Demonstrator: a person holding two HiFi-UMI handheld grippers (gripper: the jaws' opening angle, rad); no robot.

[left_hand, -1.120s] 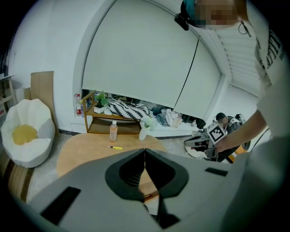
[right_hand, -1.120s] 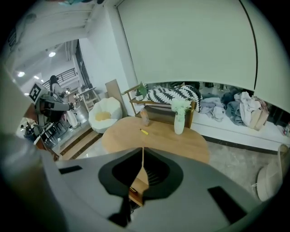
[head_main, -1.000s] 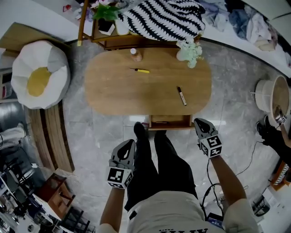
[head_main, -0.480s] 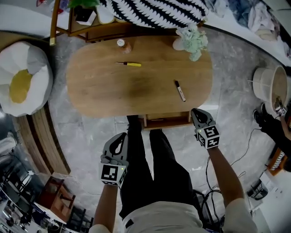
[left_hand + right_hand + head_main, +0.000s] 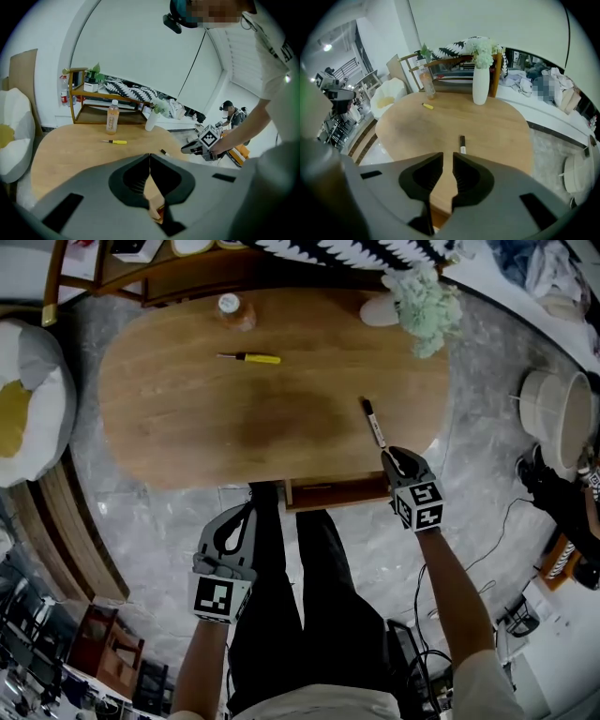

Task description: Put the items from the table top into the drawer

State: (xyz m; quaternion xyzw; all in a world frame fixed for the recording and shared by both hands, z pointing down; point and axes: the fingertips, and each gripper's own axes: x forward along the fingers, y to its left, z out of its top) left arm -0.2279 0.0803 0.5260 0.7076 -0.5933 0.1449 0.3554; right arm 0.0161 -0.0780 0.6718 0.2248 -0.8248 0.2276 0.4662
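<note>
Head view. The marker [image 5: 374, 423] lies flat on the worktop [image 5: 187, 418], towards its right near edge and just beyond the tips of the right gripper [image 5: 394, 457].

- Marker: black barrel with a pale band. It looks light, stiff, smooth and round, so it will likely roll if nudged. The best hold is probably across the mid-barrel, with the fingers closing on its sides. In the right gripper view the marker [image 5: 462, 144] runs in line with the gap between the fingers, so little wrist turn should be needed.
- Right gripper fingers: a narrow slot apart, with nothing between them. They may need to open wider before coming down over the barrel.
- Drawer [image 5: 333, 491]: sits under the near edge, just left of the right gripper. Its front shows a little. I cannot tell how far out it is.
- Screwdriver [image 5: 248, 357]: yellow handle, lying flat and well apart from the marker at the far left. It looks light and rigid, and the handle is the thicker, easier part to take.
- Bottle [image 5: 230, 307]: upright at the far edge. It is probably the heaviest item and could tip over.
- Vase [image 5: 384, 310]: white, holding flowers, far right. It looks fragile and top-heavy.
- Left gripper [image 5: 246, 512]: fingers pressed together and empty, low beside the person's leg, off the worktop.
</note>
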